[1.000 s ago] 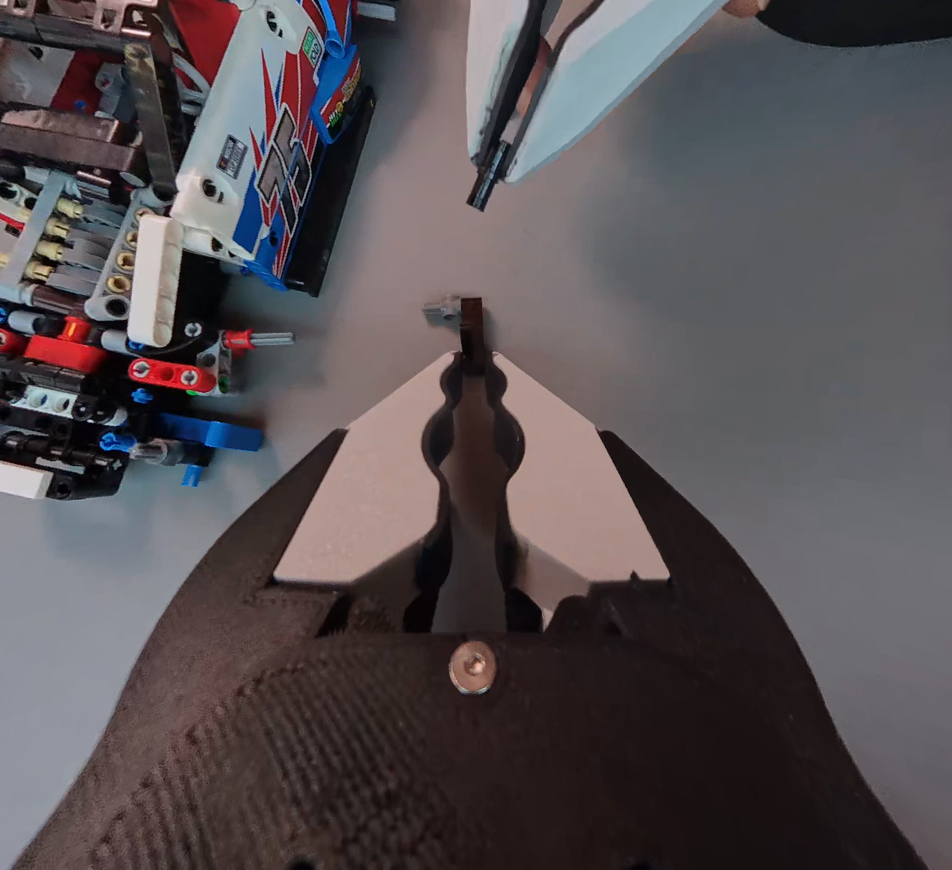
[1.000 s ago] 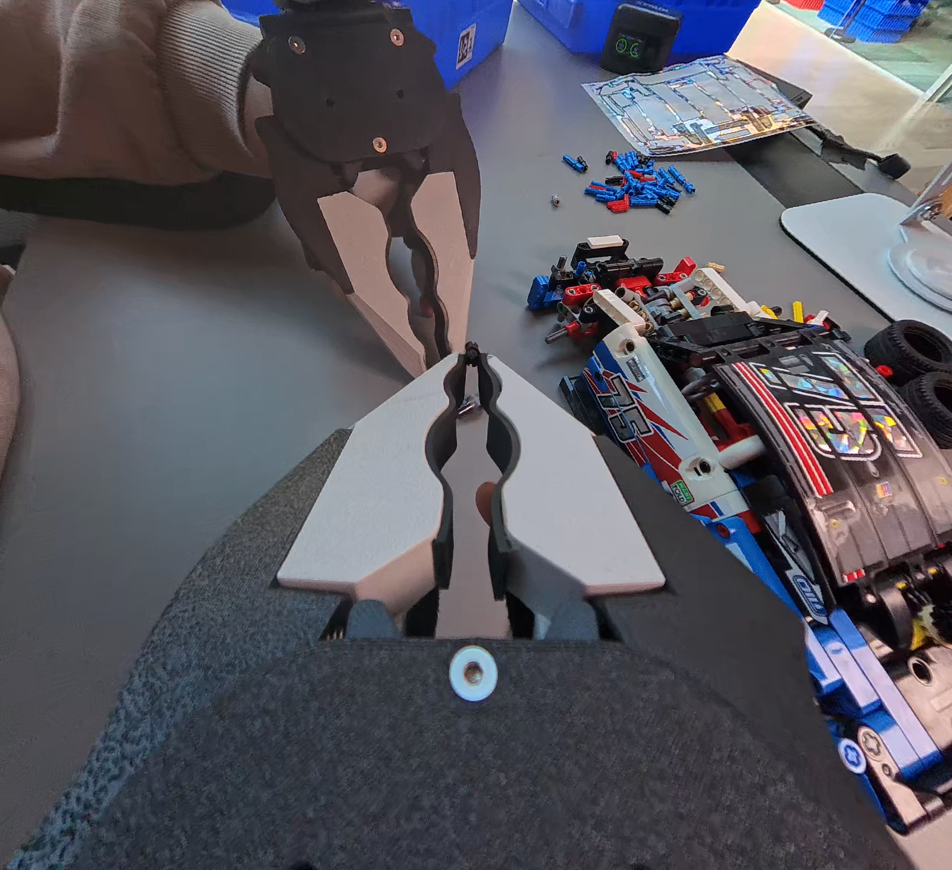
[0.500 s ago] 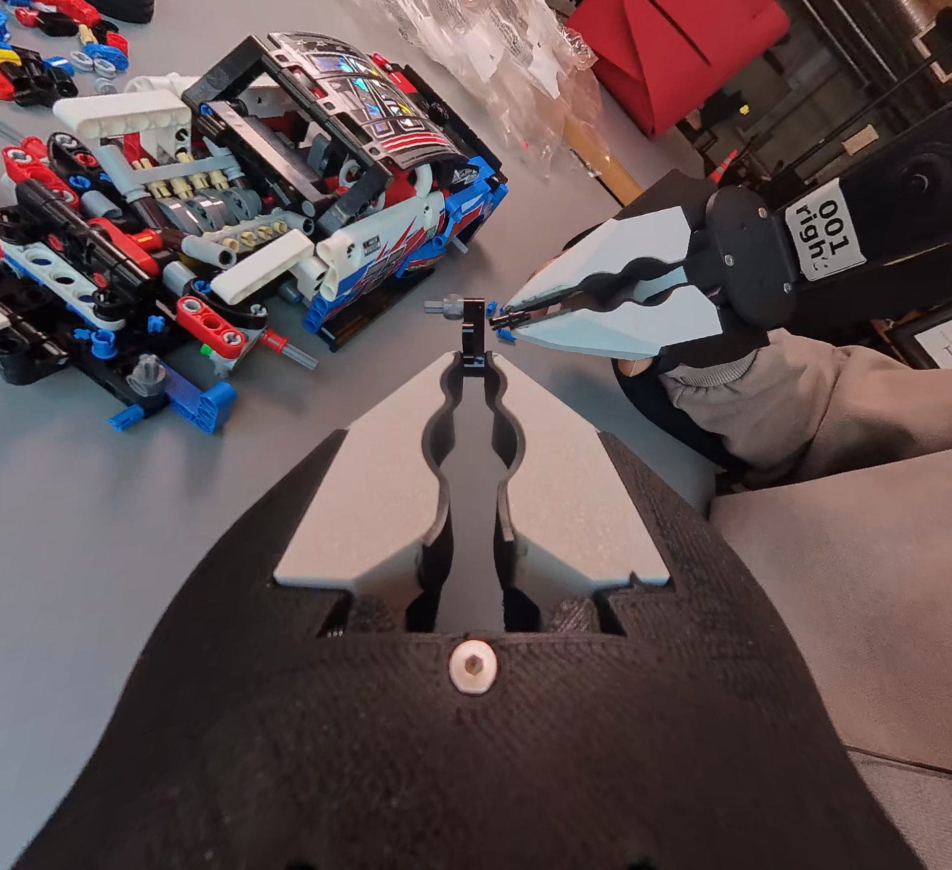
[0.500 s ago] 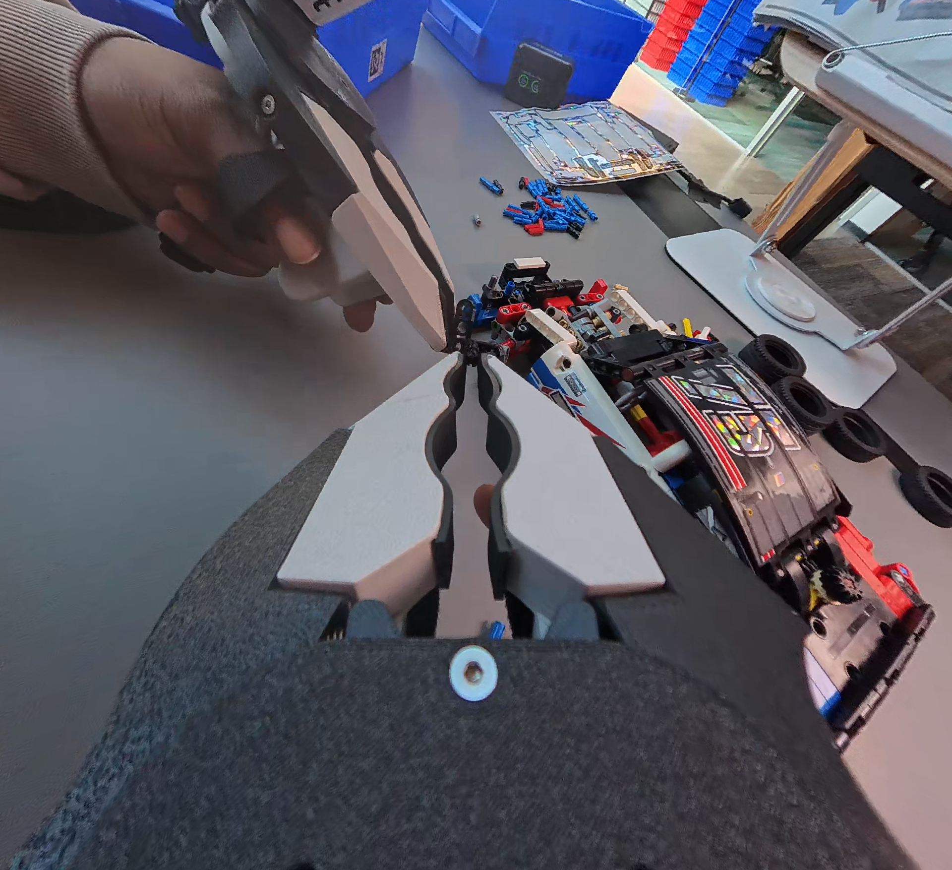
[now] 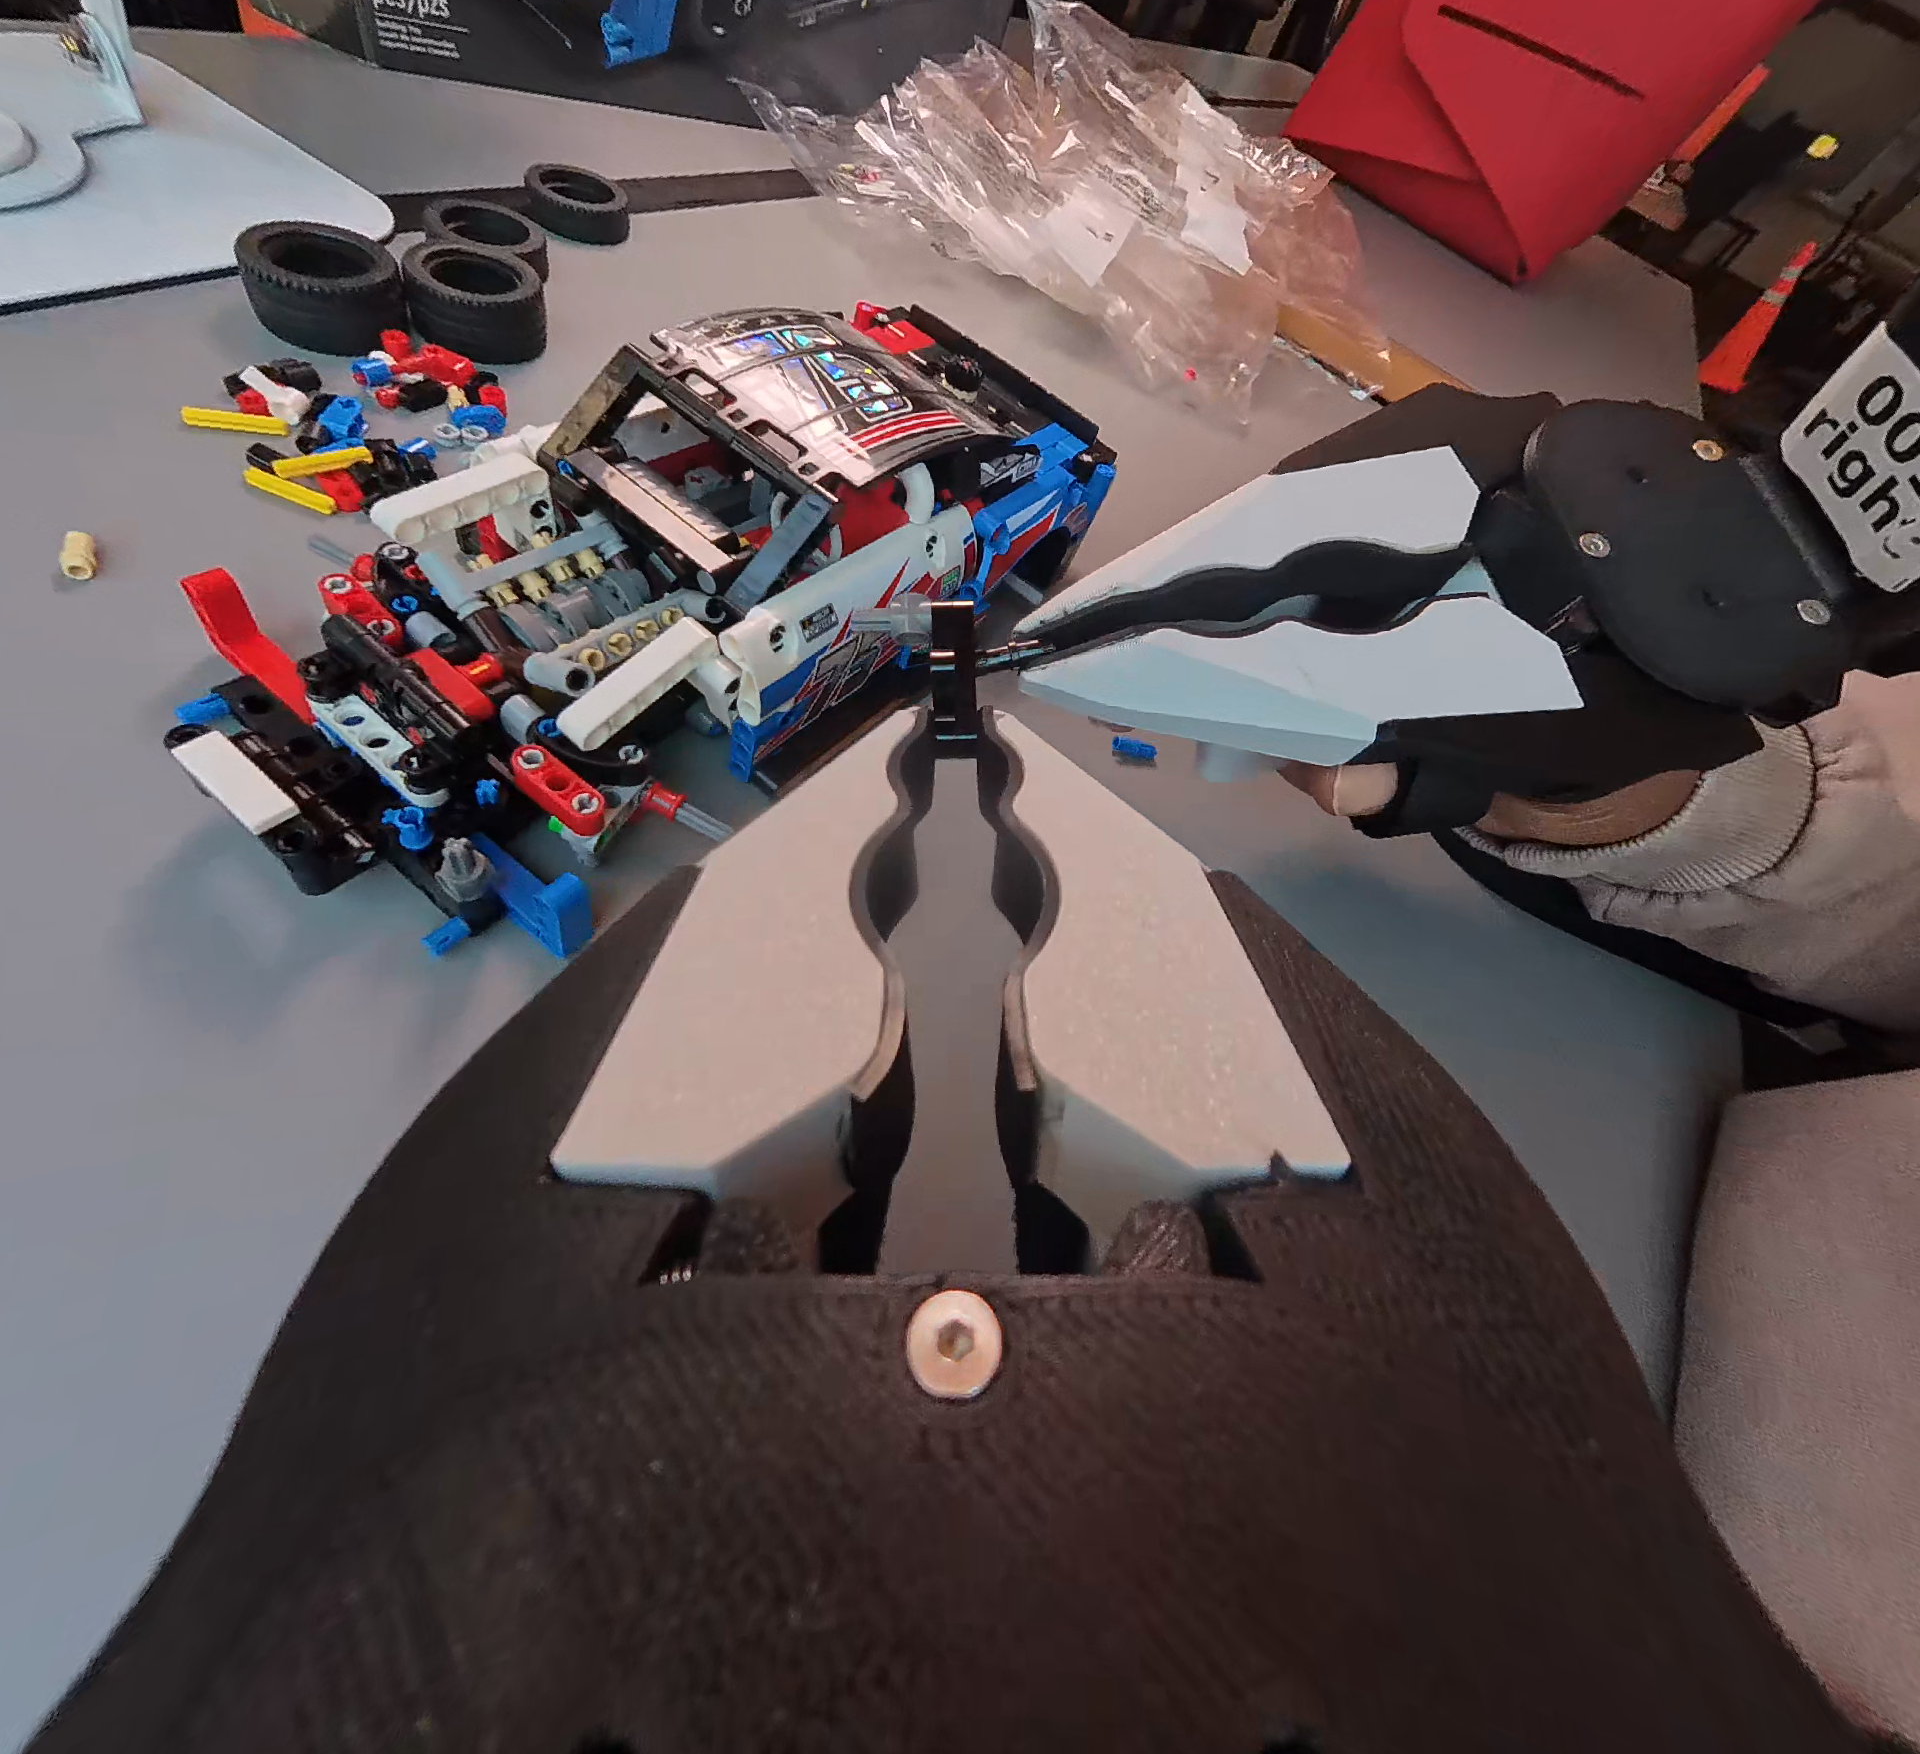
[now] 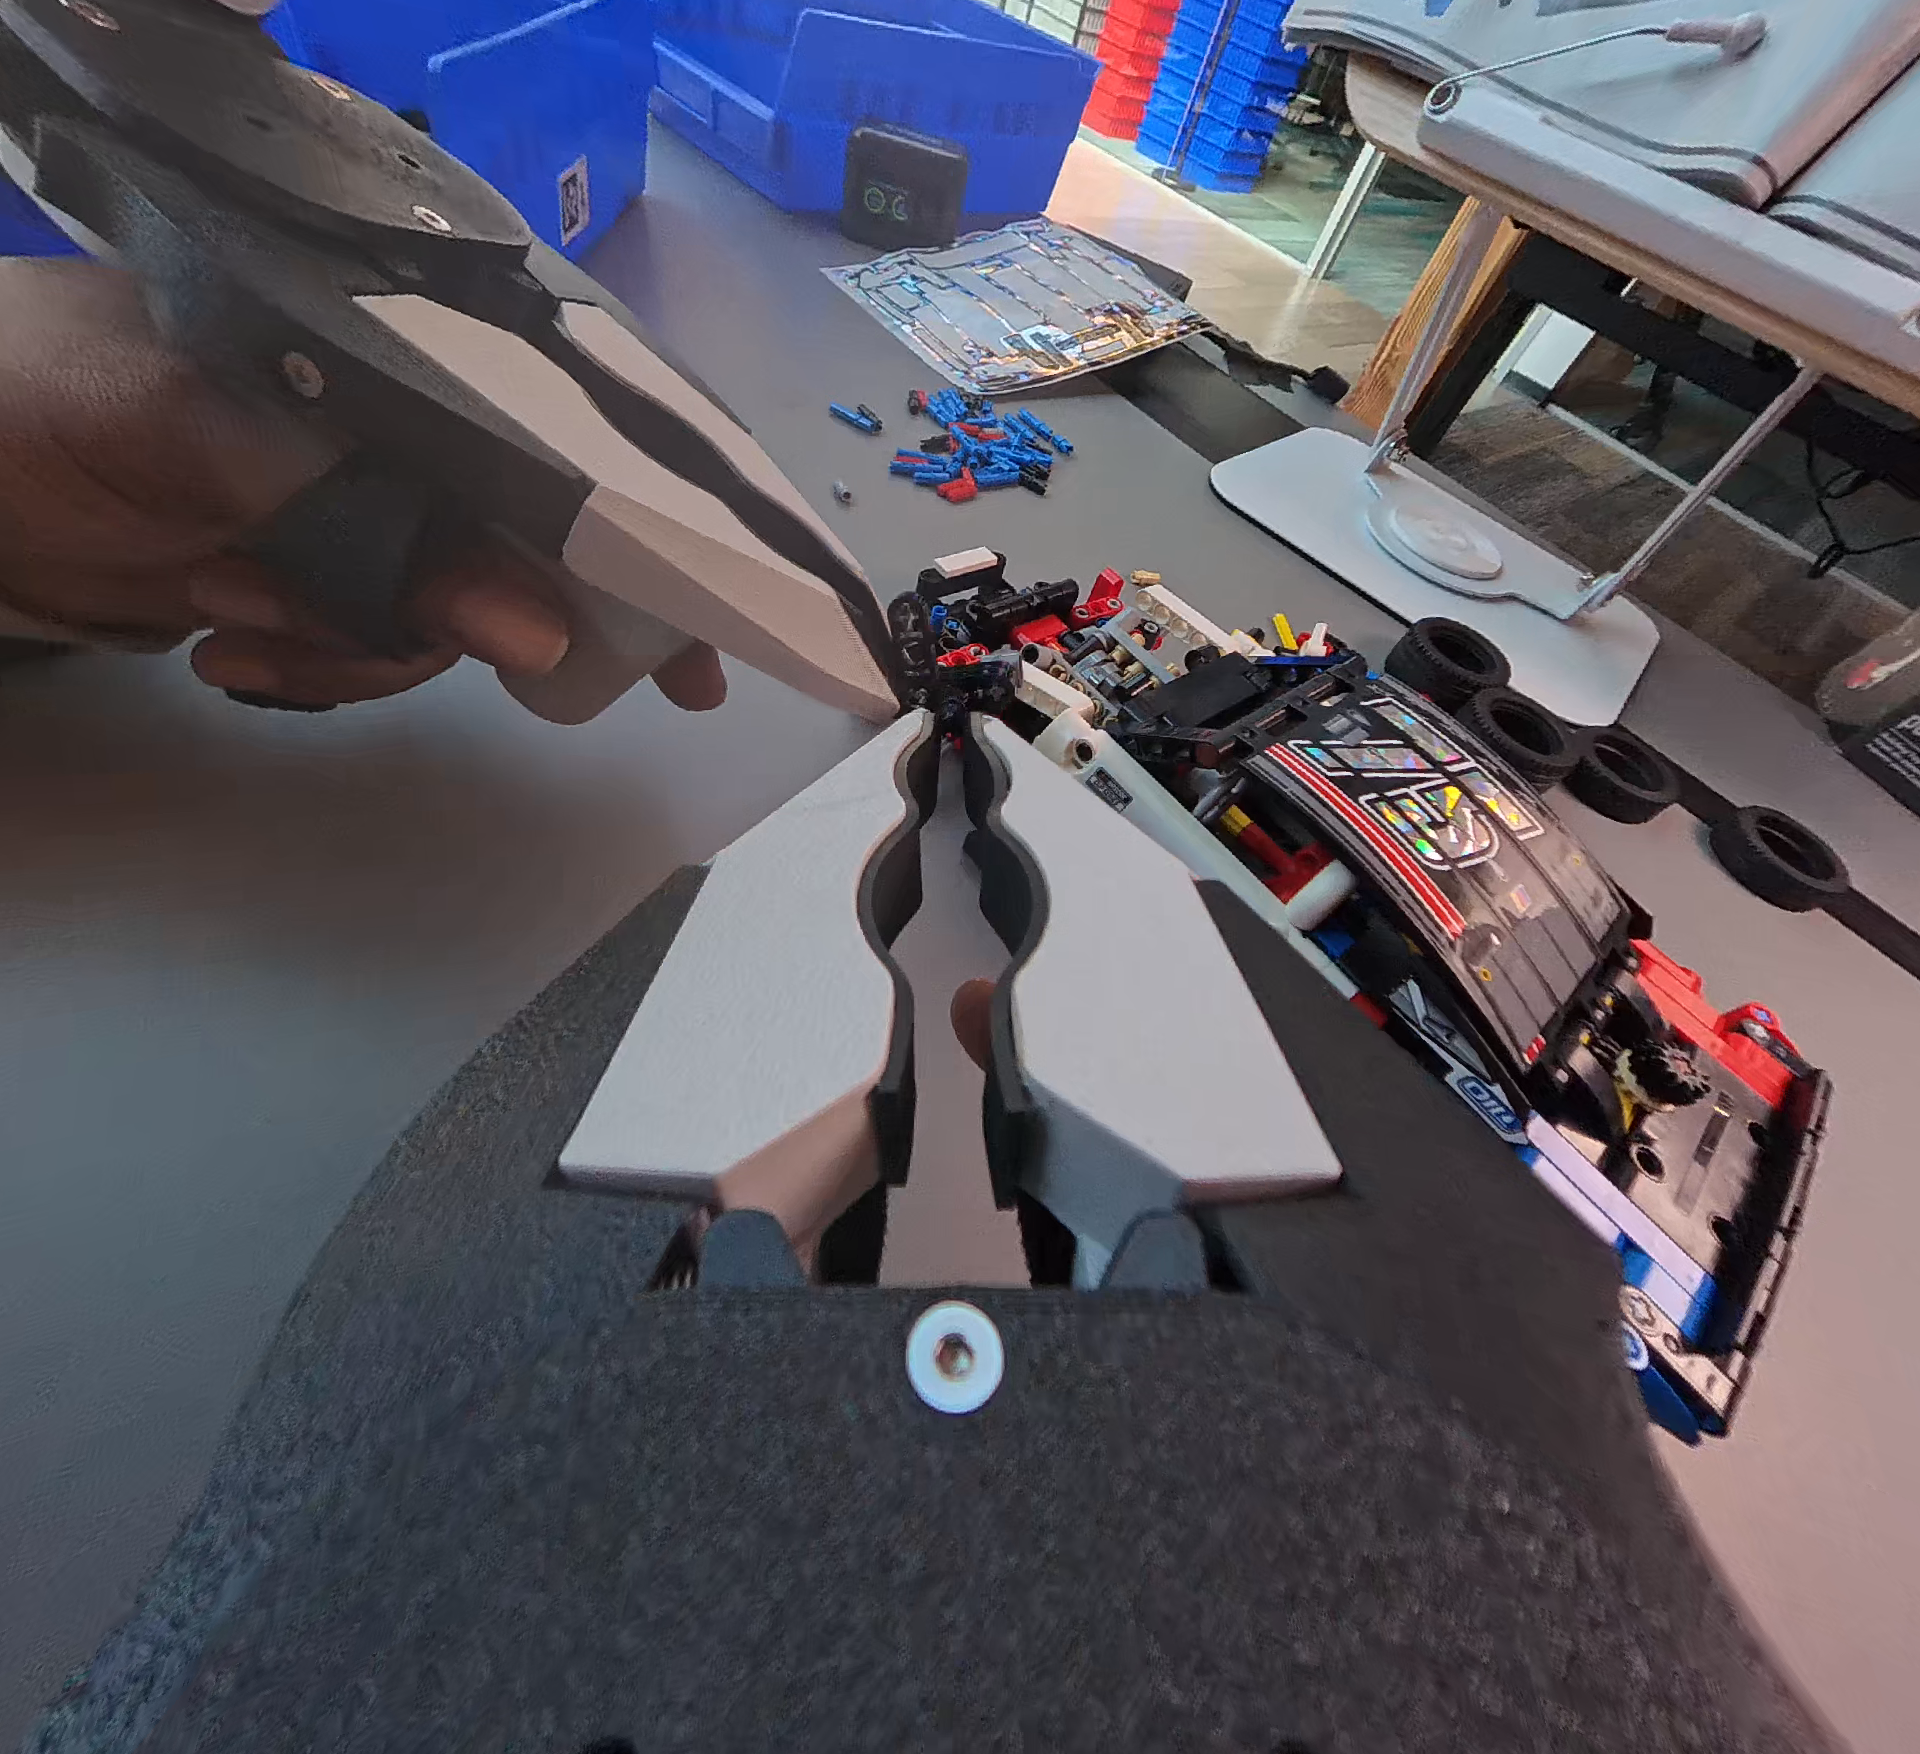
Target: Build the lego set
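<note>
- Lego car (image 5: pixel 831 499), partly built, lies on the table (image 5: pixel 156 1029) at 10 o'clock from the left gripper (image 5: pixel 951 717); four tyres (image 5: pixel 416 270) and loose parts (image 5: pixel 343 416) lie beyond it at 11 o'clock.
- Left gripper: jaws clenched on a black beam (image 5: pixel 951 655), held upright above the table, a grey connector (image 5: pixel 899 615) at its top.
- Right gripper (image 6: pixel 948 728): jaws clenched on a thin black pin (image 5: pixel 1003 655), entering from 3 o'clock, tip at the beam.
- Step in hand, as judged: pin insertion into the beam, a sub-assembly made in the air.
- Next move calls for pin and hole on one axis, a straight push, the left gripper bracing.
- Room: the table is open at 6 o'clock; the car lies near at 10 o'clock, plastic bags (image 5: pixel 1091 198) at 1 o'clock.
</note>
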Motion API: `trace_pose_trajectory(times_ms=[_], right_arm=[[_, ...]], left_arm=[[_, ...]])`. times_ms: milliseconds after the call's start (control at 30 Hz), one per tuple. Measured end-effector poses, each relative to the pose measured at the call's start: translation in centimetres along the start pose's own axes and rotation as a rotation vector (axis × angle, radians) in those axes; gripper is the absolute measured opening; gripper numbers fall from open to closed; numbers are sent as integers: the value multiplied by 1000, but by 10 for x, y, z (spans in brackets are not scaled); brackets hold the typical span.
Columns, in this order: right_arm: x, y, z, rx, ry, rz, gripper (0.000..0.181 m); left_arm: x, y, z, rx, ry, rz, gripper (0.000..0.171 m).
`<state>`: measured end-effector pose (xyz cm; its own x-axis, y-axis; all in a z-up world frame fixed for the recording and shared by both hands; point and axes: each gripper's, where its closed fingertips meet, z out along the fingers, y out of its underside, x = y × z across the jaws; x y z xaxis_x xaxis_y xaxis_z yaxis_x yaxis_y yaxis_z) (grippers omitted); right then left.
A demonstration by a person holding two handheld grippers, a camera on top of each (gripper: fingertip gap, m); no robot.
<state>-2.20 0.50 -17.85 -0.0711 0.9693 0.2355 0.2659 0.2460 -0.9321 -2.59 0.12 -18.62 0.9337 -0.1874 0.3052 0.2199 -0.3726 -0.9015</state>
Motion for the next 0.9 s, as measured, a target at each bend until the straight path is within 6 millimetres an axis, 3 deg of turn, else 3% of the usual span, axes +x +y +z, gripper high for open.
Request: trace_pose_trajectory(times_ms=[333, 433, 500, 567, 733, 900], right_arm=[[1, 0, 2, 1, 28, -21, 1], [-10, 18, 9, -87, -12, -86, 2], [-6, -2, 1, 22, 39, -129, 0], [1, -18, -5, 70, 37, -72, 0], [1, -3, -4, 16, -35, 2, 1], [-2, 5, -1, -30, -94, 50, 1]], left_arm=[[2, 0, -2, 14, 34, -38, 7], [26, -3, -2, 14, 115, 25, 7], [30, -20, -6, 76, 67, 131, 7], [24, -25, -11, 84, 76, 112, 6], [0, -11, -13, 36, -29, 185, 6], [-11, 12, -7, -86, -70, 242, 6]])
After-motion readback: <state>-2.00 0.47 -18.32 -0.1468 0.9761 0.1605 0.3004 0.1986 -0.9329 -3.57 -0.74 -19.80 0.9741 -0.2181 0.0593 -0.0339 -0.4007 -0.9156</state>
